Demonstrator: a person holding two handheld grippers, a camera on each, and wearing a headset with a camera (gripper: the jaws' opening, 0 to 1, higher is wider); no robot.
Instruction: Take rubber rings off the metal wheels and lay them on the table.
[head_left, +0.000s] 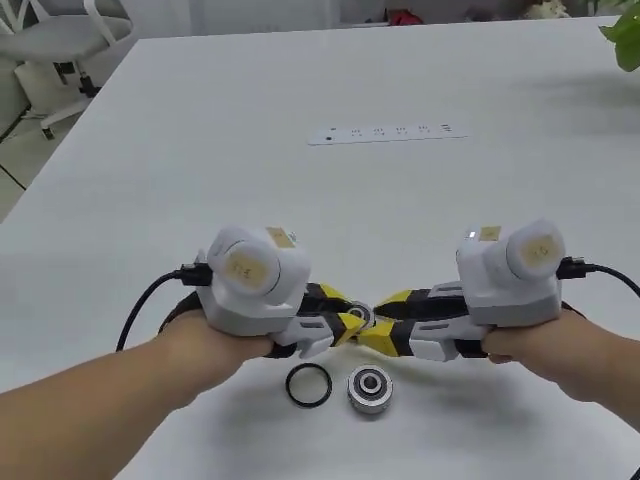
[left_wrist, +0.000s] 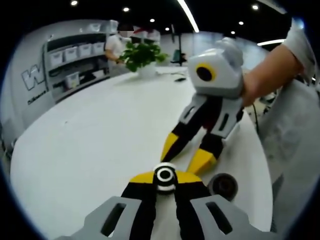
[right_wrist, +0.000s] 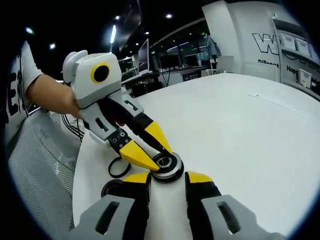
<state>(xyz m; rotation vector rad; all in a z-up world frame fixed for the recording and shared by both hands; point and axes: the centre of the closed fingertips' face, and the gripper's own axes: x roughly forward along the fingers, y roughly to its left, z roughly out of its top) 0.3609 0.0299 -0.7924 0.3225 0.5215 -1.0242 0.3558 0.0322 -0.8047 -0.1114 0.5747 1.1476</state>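
Just above the near part of the counter (head_left: 300, 200), the left claw (head_left: 343, 322) is clamped on a small metal wheel (left_wrist: 165, 176) whose dark rim looks to be its rubber ring. The right claw (right_wrist: 169, 180) stands narrowly parted, one jaw on either side of that wheel. Below them lie a loose black ring (head_left: 308, 385) and a bare wheel (head_left: 370, 388), just beside each other. I'd judge the wheel stiff, dense and slick, needing a firm pinch, while the ring is light, soft and stretchy, so catching its outer edge should peel it off. The surface is white, smooth and matte, with a socket strip (head_left: 388, 133) farther off; shelves (left_wrist: 75, 65) and a potted plant (left_wrist: 142, 54) stand beyond.
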